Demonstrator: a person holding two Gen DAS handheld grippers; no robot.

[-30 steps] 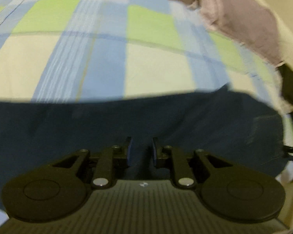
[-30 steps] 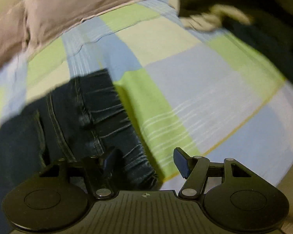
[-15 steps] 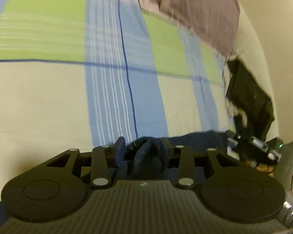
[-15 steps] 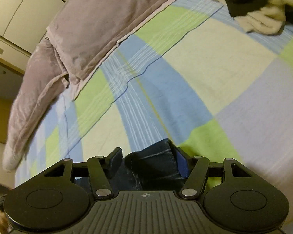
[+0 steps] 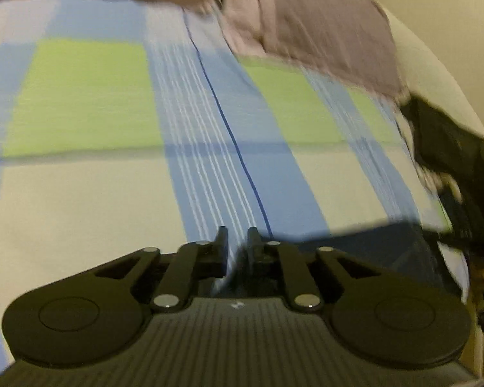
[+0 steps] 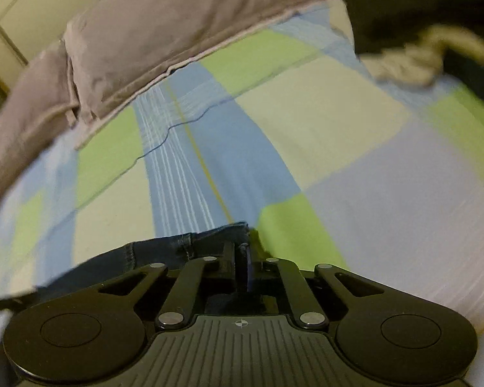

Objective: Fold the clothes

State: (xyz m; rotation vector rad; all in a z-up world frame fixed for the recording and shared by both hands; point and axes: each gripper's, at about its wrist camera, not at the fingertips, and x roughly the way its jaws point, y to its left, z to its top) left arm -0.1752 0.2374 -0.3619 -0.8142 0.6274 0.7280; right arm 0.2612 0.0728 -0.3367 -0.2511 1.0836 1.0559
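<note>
— Left gripper?
— Closing, nearly pinched; dark fabric beside the right finger, grip itself too blurred to tell.
— Right gripper?
— Closing tight on the hem of the dark blue jeans.
— Whereabouts of the jeans?
— Spread low across the checked bedsheet, under both grippers, well short of the grey pillow.

Jeans mostly hidden under tool; dark clothes blurred, cut off.
</note>
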